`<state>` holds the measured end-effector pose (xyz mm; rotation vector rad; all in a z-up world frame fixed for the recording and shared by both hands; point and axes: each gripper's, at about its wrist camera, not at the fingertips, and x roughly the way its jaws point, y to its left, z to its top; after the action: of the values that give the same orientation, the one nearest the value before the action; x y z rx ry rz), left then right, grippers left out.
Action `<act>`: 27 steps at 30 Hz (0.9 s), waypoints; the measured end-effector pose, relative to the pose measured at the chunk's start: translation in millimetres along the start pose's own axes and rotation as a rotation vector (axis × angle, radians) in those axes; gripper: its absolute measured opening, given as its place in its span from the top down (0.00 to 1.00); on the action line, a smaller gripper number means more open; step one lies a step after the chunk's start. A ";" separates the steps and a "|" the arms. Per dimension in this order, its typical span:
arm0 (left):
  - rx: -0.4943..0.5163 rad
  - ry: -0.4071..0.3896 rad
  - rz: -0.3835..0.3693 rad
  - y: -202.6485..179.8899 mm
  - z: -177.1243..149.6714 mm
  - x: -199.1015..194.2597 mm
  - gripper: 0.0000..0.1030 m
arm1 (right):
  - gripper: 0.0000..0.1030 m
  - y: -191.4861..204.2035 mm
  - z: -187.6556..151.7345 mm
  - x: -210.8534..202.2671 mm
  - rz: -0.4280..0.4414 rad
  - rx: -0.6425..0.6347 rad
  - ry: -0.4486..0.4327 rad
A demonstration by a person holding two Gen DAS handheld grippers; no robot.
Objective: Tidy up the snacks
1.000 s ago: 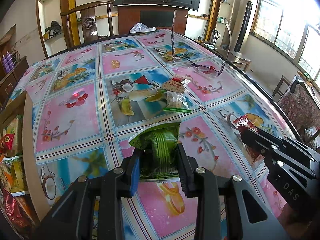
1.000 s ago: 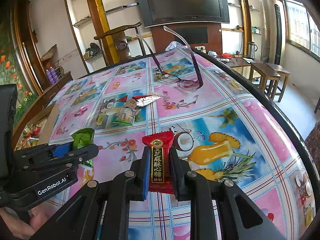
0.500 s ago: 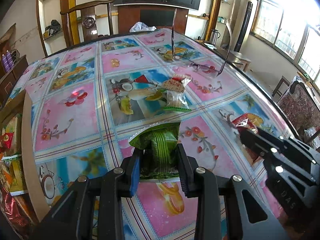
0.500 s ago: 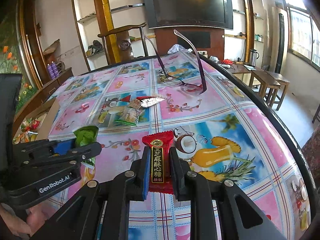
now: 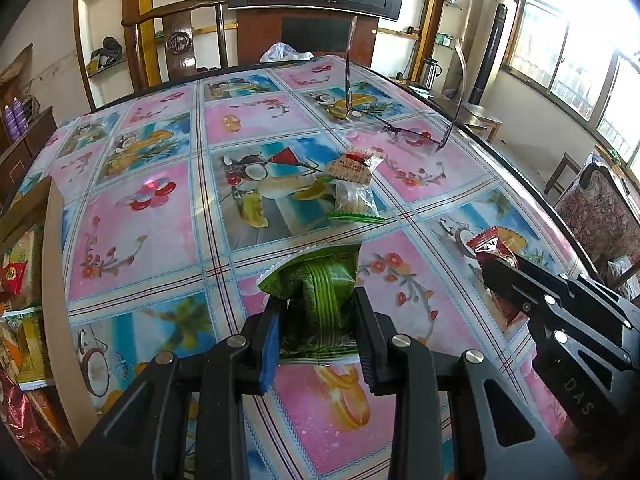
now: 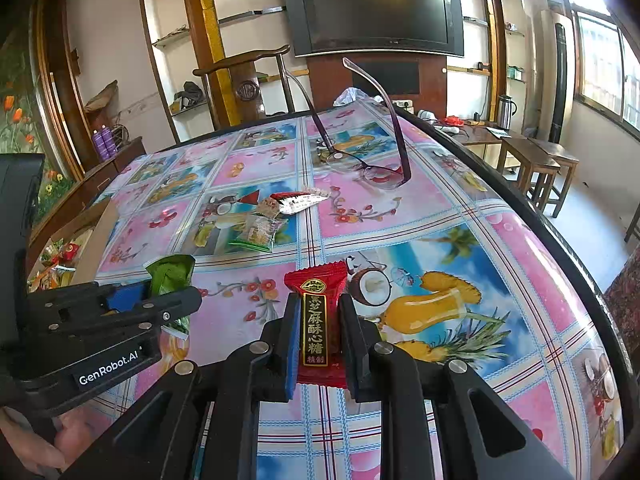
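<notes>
The left gripper [image 5: 318, 330] is clamped on the green pack [image 5: 318, 292] and the right gripper [image 6: 320, 338] on the red candy [image 6: 318, 322], both above the tabletop's near edge. Lift each clear, then carry them to the box [image 5: 50, 264] at the left edge, releasing only once over it.

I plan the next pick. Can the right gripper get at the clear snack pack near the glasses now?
Probably not yet. The right gripper is shut on the red candy, so its jaws are full. The table between it and the clear pack looks free, and the glasses stand behind the pack.
</notes>
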<state>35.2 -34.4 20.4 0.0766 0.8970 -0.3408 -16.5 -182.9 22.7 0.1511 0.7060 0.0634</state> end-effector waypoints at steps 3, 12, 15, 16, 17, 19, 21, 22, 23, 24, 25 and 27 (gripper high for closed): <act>0.003 0.009 -0.003 -0.7 -0.3 1.0 0.70 | 0.82 -2.1 0.0 1.4 -0.001 0.008 0.004; 0.000 -0.008 -0.007 -0.7 0.6 -1.3 0.70 | 0.82 -2.5 -0.2 1.5 -0.015 -0.001 -0.003; -0.003 -0.010 -0.011 -0.6 0.7 -2.8 0.70 | 0.82 -2.6 -0.6 1.2 -0.023 0.006 -0.005; -0.004 -0.011 -0.012 -0.6 0.9 -3.3 0.70 | 0.82 -1.9 -0.6 0.8 -0.022 0.009 -0.006; -0.005 -0.013 -0.015 -0.7 1.1 -4.2 0.70 | 0.82 -2.8 -0.7 0.3 -0.022 0.014 -0.006; -0.005 -0.019 -0.018 -1.0 1.2 -5.6 0.70 | 0.82 -4.4 -1.3 -1.4 -0.017 0.025 -0.002; -0.005 -0.022 -0.022 -0.9 1.9 -7.6 0.70 | 0.82 -5.1 -2.2 -5.1 -0.015 0.033 -0.004; -0.006 -0.022 -0.024 -0.9 1.9 -8.2 0.70 | 0.82 -5.5 -2.3 -7.0 -0.013 0.035 -0.005; -0.007 -0.024 -0.025 -1.0 2.0 -9.0 0.70 | 0.82 -5.7 -2.6 -8.2 -0.012 0.035 -0.005; -0.007 -0.025 -0.026 -0.7 2.3 -9.5 0.70 | 0.82 -5.3 -3.2 -9.4 -0.011 0.036 -0.005; -0.008 -0.026 -0.027 -1.1 2.5 -10.3 0.70 | 0.82 -5.7 -3.8 -11.0 -0.009 0.039 -0.005; -0.008 -0.029 -0.029 -0.9 2.5 -11.7 0.70 | 0.82 -6.2 -4.9 -12.9 -0.004 0.046 0.000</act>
<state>30.1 -32.7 31.1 0.0511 0.8717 -0.3648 -29.4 -189.8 26.3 0.1940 0.7077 0.0436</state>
